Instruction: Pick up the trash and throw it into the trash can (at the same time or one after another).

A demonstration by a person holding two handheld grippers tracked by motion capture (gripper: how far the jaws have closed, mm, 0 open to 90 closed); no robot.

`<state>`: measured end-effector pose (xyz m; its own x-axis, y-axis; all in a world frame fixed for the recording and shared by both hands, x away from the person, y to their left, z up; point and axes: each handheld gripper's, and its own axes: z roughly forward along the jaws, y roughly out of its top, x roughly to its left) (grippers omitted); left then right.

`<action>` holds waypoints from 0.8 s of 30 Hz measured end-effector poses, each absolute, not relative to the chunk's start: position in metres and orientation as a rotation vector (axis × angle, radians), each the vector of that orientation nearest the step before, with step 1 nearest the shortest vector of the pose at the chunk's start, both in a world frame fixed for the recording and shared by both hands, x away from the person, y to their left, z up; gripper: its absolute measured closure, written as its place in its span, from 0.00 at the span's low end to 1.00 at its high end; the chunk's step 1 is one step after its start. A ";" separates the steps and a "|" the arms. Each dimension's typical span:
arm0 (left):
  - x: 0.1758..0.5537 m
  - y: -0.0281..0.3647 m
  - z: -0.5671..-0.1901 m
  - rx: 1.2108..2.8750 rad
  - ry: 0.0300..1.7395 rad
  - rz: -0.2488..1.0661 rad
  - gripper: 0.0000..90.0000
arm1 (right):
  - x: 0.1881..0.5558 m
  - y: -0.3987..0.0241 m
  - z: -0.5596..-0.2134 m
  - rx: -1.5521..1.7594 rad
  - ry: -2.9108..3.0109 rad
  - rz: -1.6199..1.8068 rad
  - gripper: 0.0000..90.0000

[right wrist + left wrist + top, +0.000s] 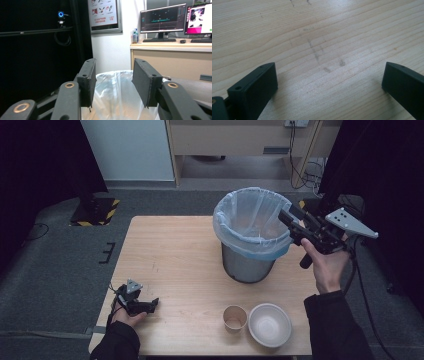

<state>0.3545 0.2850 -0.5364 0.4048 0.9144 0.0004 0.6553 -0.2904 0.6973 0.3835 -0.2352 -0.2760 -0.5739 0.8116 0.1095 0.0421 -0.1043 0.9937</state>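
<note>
While the right gripper hangs over the right rim of the bin, its jaws stand apart with nothing between them; the right gripper view shows only the clear bag through the gap. The bin, a metal pail lined with that bag, sits right of centre in the high view, toward the far edge of the table. The step in hand appears to be dropping rubbish into the bin, and it is done well if the jaws part squarely above the mouth rather than over the folded-down bag edge, and if the hand lifts away without snagging the thin plastic. At the lower left of the high view the left gripper rests low on the wood, its jaws spread wide and empty over bare grain. A paper cup and a white bowl stand just beside each other near the bottom edge, right of centre, well apart from both grippers. Open tabletop lies between the bin and this pair, and across the whole left half, so either hand has free room; the tight spots are the bin's rim and the near table edge close behind the bowl.
</note>
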 end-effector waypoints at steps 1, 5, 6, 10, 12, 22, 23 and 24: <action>0.355 0.285 -0.536 2.046 1.331 0.541 0.00 | 0.380 -0.236 -0.278 0.941 1.608 1.739 0.59; 0.355 0.285 -0.536 2.046 1.331 0.541 0.00 | 0.367 -0.237 -0.289 0.937 1.654 1.738 0.57; 0.355 0.285 -0.536 2.046 1.331 0.541 0.00 | 0.365 -0.237 -0.292 0.937 1.665 1.738 0.56; 0.355 0.285 -0.536 2.046 1.331 0.541 0.00 | 0.350 -0.239 -0.311 0.936 1.718 1.720 0.54; 0.355 0.285 -0.536 2.046 1.331 0.541 0.00 | 0.346 -0.241 -0.322 0.943 1.741 1.712 0.54; 0.355 0.285 -0.536 2.046 1.331 0.541 0.00 | 0.335 -0.245 -0.362 0.983 1.853 1.663 0.54; 0.355 0.285 -0.536 2.046 1.331 0.541 0.00 | 0.334 -0.246 -0.368 0.992 1.865 1.662 0.54; 0.355 0.285 -0.536 2.046 1.331 0.541 0.00 | 0.333 -0.247 -0.373 1.000 1.871 1.659 0.54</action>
